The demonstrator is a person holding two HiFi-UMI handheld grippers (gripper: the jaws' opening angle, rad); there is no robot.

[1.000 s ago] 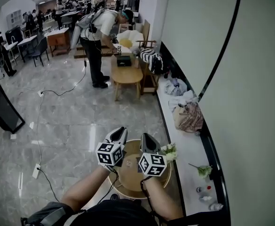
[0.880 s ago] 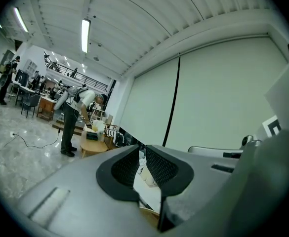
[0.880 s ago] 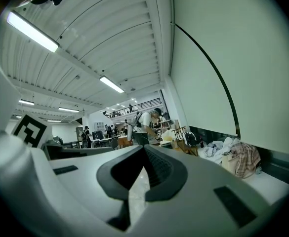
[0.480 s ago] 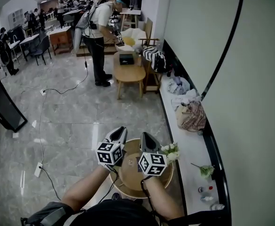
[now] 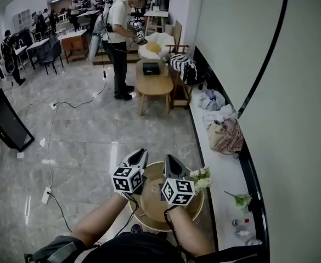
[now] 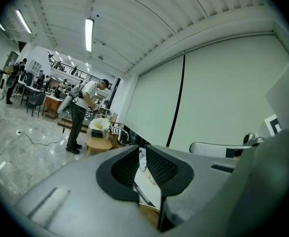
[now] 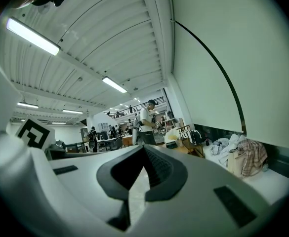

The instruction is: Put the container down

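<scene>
Left gripper [image 5: 140, 155] and right gripper [image 5: 168, 161] hovered level over a round wooden tub [image 5: 151, 200], jaws pinched together, holding nothing. The tub, likely the container, already sat left of the flowers [image 5: 200, 177]. Lifting straight up would avoid nudging it.

This is looking like a large open-plan work hall: people [image 5: 40, 22] are working at brown wooden desks [image 5: 72, 41] far left, while black cables [image 5: 67, 104] are trailing across the glossy grey marble floor [image 5: 94, 138].

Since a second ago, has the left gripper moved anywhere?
No. The left gripper stays over the left rim of the round wooden table, with the same small gap to the right gripper beside it.
</scene>
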